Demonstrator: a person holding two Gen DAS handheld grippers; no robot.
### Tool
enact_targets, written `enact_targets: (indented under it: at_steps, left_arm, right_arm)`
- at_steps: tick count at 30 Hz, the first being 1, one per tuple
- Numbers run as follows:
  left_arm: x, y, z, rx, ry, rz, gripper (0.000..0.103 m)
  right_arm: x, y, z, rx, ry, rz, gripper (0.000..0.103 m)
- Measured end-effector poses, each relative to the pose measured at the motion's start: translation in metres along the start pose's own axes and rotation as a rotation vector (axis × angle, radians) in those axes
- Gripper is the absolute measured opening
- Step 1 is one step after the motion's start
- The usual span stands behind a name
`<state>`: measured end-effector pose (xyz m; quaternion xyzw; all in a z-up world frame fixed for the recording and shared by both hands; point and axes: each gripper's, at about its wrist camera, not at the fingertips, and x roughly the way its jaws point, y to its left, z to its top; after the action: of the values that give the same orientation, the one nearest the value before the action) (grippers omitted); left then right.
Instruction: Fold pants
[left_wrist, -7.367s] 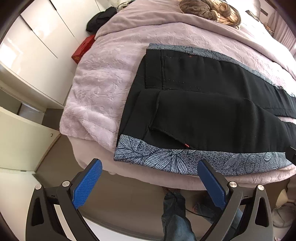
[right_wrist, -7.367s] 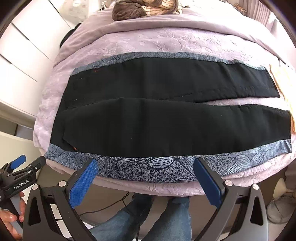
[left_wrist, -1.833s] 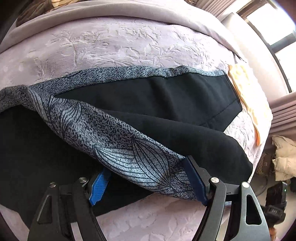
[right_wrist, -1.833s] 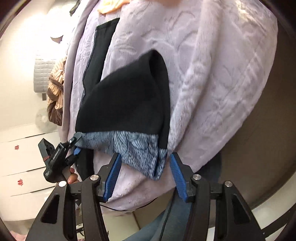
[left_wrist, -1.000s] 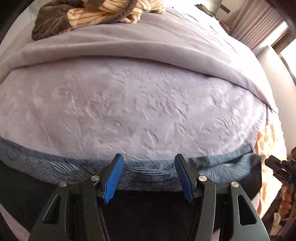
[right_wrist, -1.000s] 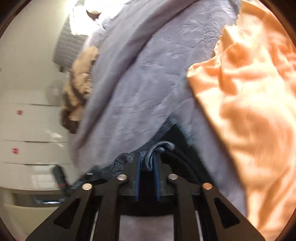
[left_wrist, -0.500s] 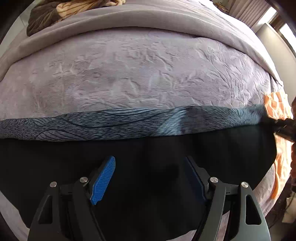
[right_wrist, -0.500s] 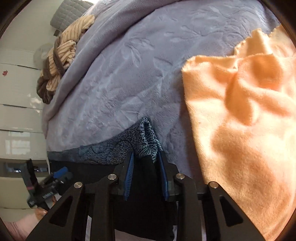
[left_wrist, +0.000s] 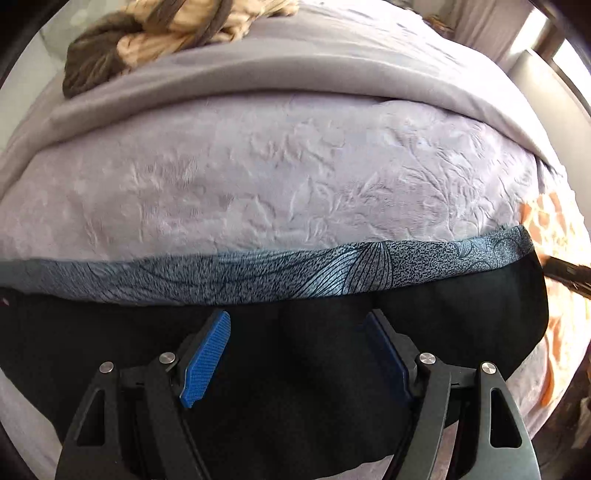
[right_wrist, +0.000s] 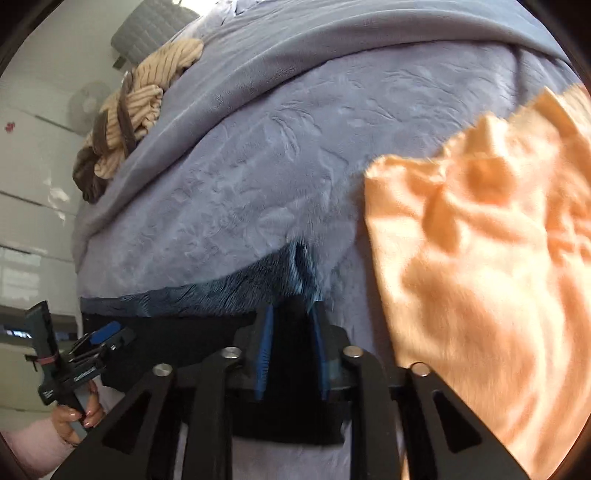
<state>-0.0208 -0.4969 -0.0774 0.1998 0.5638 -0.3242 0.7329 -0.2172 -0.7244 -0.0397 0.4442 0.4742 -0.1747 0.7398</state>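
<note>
Lying across the near part of the lilac embossed blanket (left_wrist: 280, 184), the black pants (left_wrist: 295, 387) are showing a grey-blue leaf-printed band (left_wrist: 295, 273) along their far edge, the edge farthest from the person. The left gripper (left_wrist: 295, 332) is hovering over the black cloth of the pants, its blue-padded fingers (left_wrist: 207, 354) standing wide apart with nothing between them, just short of the printed band. The right gripper (right_wrist: 291, 332) is sitting at the end of the pants where the band (right_wrist: 236, 288) is bunching up; its blue fingers (right_wrist: 264, 350) are drawn narrow with black cloth lying in the gap between them, though whether they are actually pinching that cloth cannot be told, as the view is blurred. To the right of the pants, an orange fleece cloth (right_wrist: 480, 258) is lying on the blanket, close to the pants' end. Beyond the pants, at the far side of the blanket, a smooth grey cover (left_wrist: 295, 66) is folded across, and a brown and tan striped garment (left_wrist: 147, 33) is heaped on it. No containers are showing in either view.
</note>
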Motion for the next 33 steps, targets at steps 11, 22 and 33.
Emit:
enact_targets:
  at_steps: [11, 22, 33]
  left_arm:
    - [0.054, -0.022, 0.019, 0.004, 0.015, 0.078, 0.077]
    - [0.061, -0.020, 0.033, -0.033, 0.012, 0.142, 0.083]
    - [0.006, 0.059, 0.021, -0.042, -0.023, 0.199, 0.087]
  right_arm:
    - [0.033, -0.044, -0.077, 0.363, -0.079, 0.217, 0.046]
    - [0.004, -0.034, -0.075, 0.378, -0.194, 0.227, 0.013]
    - [-0.039, 0.013, -0.069, 0.137, -0.211, -0.050, 0.033]
